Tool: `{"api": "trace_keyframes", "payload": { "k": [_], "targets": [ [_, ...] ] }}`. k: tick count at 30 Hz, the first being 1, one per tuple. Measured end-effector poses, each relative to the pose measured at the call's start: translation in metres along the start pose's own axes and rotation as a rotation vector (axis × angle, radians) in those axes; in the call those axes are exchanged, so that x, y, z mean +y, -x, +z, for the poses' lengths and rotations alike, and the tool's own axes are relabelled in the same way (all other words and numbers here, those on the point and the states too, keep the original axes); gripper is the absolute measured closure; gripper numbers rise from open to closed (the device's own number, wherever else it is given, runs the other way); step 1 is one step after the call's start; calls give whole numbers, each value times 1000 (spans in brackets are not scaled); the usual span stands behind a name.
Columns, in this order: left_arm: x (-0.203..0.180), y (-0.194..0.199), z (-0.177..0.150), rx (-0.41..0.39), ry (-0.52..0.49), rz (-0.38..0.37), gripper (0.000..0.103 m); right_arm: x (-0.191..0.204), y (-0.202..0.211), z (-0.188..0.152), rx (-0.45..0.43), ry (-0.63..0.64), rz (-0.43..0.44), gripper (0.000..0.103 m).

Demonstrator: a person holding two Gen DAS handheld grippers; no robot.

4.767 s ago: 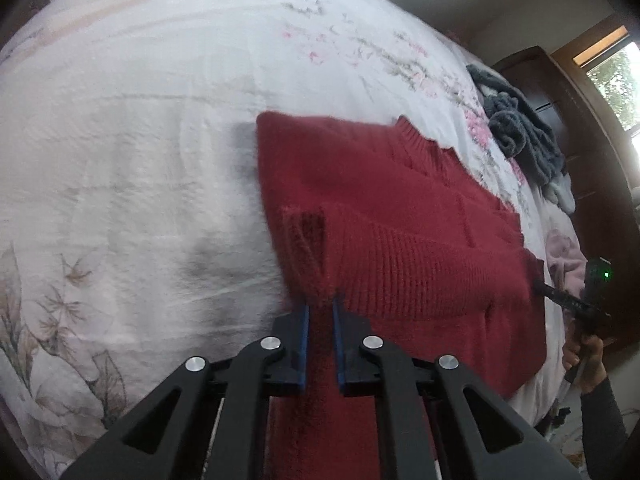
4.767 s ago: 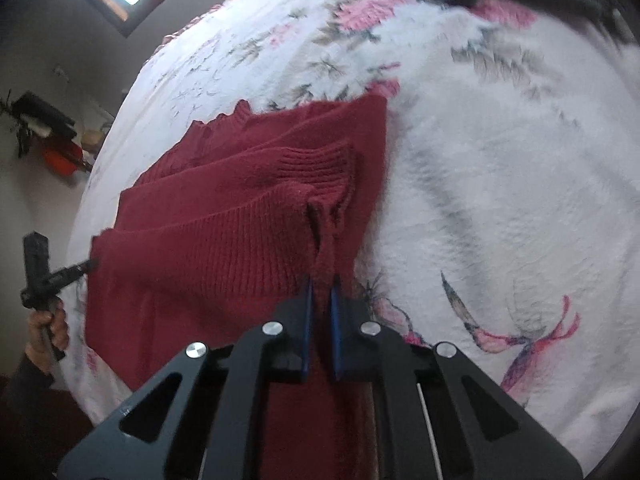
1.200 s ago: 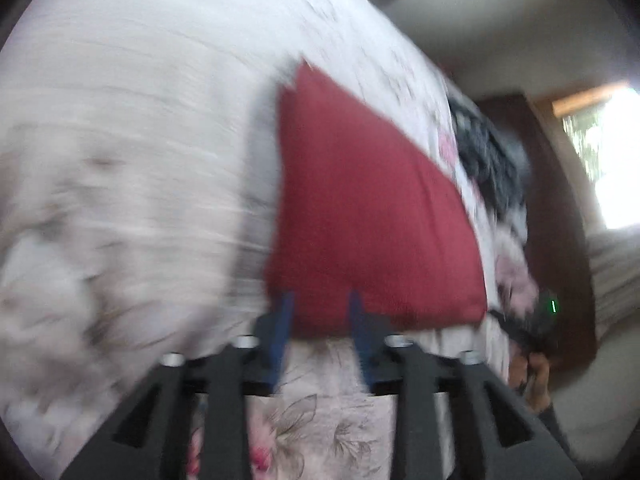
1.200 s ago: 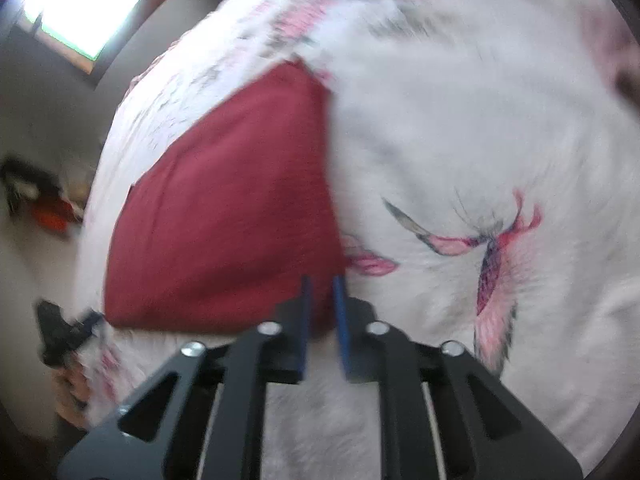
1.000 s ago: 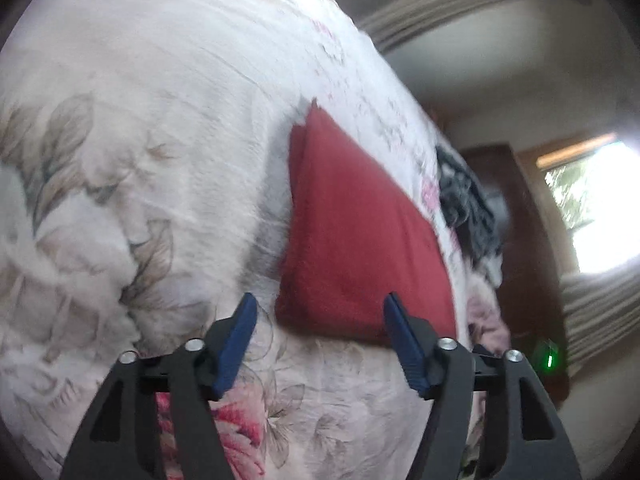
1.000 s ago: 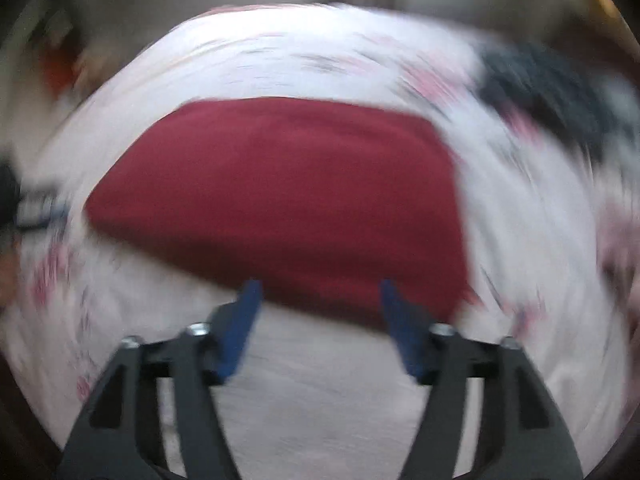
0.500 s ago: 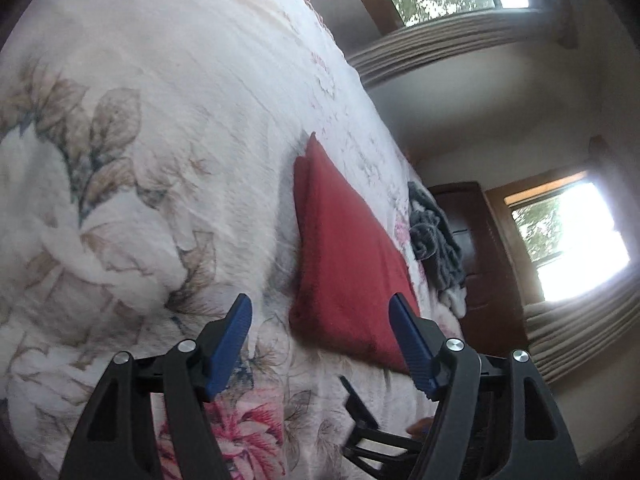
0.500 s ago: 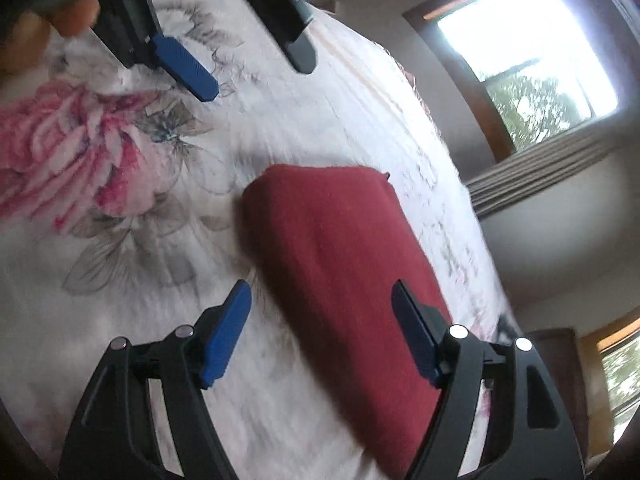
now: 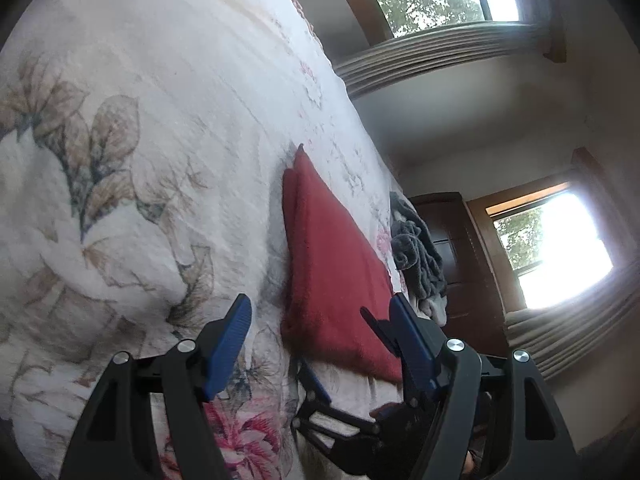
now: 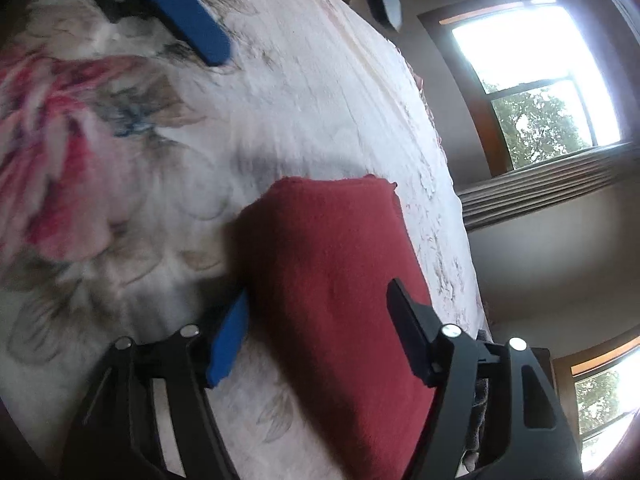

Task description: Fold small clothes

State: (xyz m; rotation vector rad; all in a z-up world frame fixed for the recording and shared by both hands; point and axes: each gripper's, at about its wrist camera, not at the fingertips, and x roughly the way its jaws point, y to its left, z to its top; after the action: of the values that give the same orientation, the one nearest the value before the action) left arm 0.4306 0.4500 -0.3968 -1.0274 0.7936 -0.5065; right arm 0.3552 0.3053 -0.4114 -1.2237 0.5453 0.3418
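Bed (image 9: 168,92): white floral quilt, unchanged since the start.
Sweater (image 9: 332,276): red, lying on the quilt as a compact folded rectangle; 4.8 s ago it was spread open with both sleeves pinched.
Grey clothes (image 9: 416,252): heaped beyond the sweater, unmoved.
Left gripper (image 9: 320,332): jaws spread wide, empty, clear of the sweater's near edge; earlier clamped on knit.
Right gripper (image 10: 320,320): jaws likewise spread, empty, over the sweater (image 10: 332,280); earlier clamped.

L gripper (image 9: 320,336): jaws wide apart, empty | R gripper (image 10: 320,332): jaws wide apart, empty
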Motion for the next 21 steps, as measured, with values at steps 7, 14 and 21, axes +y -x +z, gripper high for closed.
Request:
{"api": "trace_keyframes", "payload": {
  "k": [7,14,21],
  "targets": [
    [13,2,-6,4,45,-22,31,2,-13,2,0,11,-22,55],
    [6,-4,14,30,52,-26,31,-5,-14,3,-2,-68,41,77],
    [-1,-55,74,194,117,-64,24,-37,2,3,-34,-191,68,83]
  ]
}}
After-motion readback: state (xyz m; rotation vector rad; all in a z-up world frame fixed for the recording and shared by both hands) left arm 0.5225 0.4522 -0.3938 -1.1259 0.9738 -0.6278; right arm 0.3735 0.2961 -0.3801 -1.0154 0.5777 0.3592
